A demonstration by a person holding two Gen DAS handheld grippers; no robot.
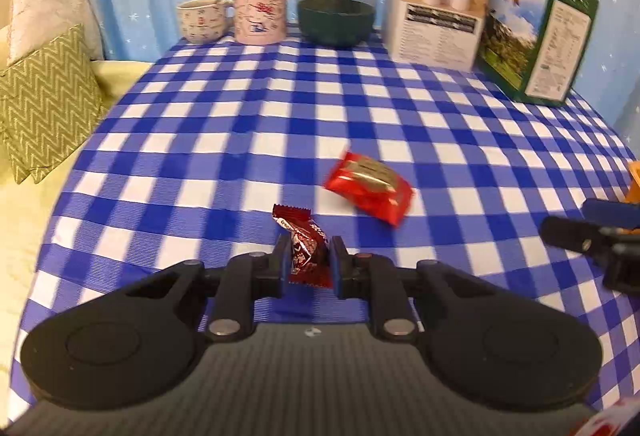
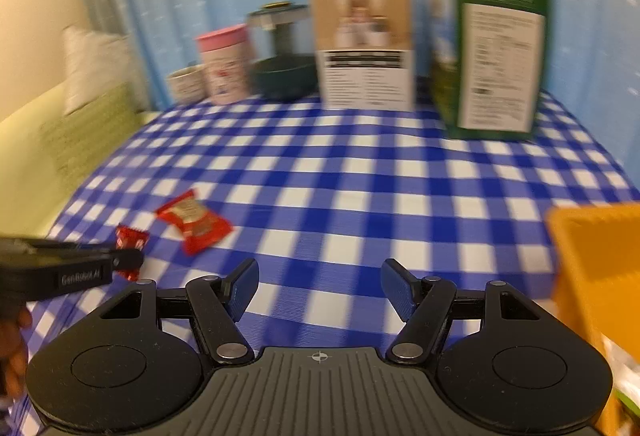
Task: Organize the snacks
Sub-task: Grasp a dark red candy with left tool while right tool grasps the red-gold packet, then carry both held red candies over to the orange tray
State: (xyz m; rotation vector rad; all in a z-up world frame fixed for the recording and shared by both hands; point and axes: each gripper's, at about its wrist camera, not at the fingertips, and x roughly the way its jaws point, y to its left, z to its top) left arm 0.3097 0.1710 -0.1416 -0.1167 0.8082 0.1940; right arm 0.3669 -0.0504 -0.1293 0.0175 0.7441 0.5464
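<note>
Left hand-held gripper (image 1: 308, 256) clamped on dark red candy (image 1: 305, 248), right hand-held gripper (image 2: 319, 288) spread, empty

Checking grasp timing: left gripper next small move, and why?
Probably lift and carry right toward the orange bin. The left gripper looks shut on the dark red candy; the right gripper is open and empty.

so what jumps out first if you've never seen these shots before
The blue-and-white checked tablecloth fills both views. Near its front edge the left tongs are shut on a small dark red candy wrapper, with a larger bright red snack packet lying just beyond it. The right tongs hang open and empty over the cloth, beside an orange basket at the right edge.
</note>
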